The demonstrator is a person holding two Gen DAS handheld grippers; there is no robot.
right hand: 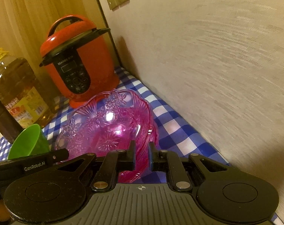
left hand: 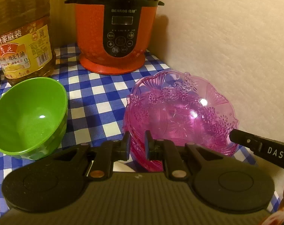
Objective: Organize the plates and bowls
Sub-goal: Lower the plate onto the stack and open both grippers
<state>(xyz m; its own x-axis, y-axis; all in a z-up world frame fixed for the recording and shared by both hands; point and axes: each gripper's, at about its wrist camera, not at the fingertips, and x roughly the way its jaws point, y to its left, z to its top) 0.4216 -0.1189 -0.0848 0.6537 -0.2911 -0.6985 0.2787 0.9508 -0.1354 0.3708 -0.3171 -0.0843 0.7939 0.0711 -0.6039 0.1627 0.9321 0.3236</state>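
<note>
I have both grippers clamped on the near rim of the pink glass-look dish [left hand: 181, 110]: the left gripper [left hand: 137, 140] pinches its left near edge, the right gripper [right hand: 142, 150] its right near edge, each with the jaws nearly together and only the thin rim between them. The dish is tilted, far rim higher than near, just above or barely touching the blue checked cloth [left hand: 97, 97], close to the wall [left hand: 226, 46] and in front of the red cooker [left hand: 116, 31]; I cannot tell whether its base rests on the cloth. My worry is the grip itself: two narrow pinches on a slick, scalloped edge, both on the same side, so the weight hangs forward and the dish could pivot or slip out if I tilt further or my hands drift apart. A twist between the two hands could also stress the rim. The far edge sits near the wall and could knock it. The left view shows me the whole green bowl [left hand: 29, 116] standing well clear on the left beside the oil bottle [left hand: 22, 37], and the tip of the other gripper coming in from the right. The right view shows only a sliver of that bowl but gives the cooker's handle, the gap between dish and wall, and the strip of cloth along the wall.
</note>
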